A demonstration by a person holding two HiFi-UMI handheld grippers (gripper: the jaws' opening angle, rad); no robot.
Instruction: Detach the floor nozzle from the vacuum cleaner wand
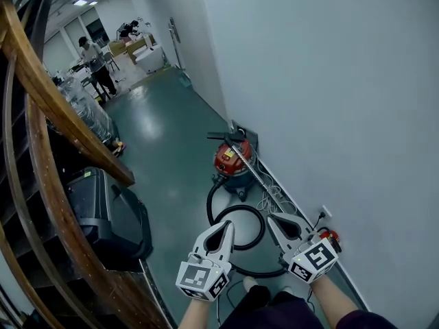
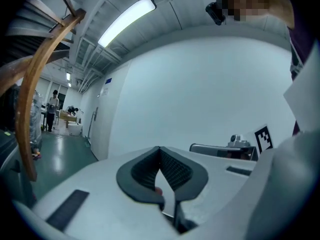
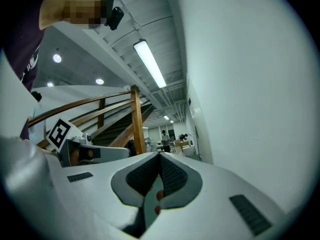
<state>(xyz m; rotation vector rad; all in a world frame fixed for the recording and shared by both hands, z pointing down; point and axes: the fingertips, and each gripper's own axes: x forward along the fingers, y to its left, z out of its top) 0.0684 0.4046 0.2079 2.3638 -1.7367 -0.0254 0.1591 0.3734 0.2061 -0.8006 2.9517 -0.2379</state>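
Note:
A red canister vacuum cleaner [image 1: 232,160] stands on the green floor close to the white wall. Its metal wand [image 1: 255,173] slants across it, with a black piece, which looks like the floor nozzle [image 1: 233,135], at the far end by the wall. The black hose [image 1: 239,219] loops on the floor in front. Both grippers are held side by side short of the vacuum and touch nothing. My left gripper [image 1: 226,225] [image 2: 160,149] is shut and empty. My right gripper [image 1: 272,218] [image 3: 160,155] is shut and empty too, pointing along the wall.
A curved wooden stair rail [image 1: 65,125] and a black box [image 1: 106,214] fill the left. White cables [image 1: 272,199] lie by the wall below a socket [image 1: 322,214]. A person [image 1: 92,62] stands far down the corridor among desks.

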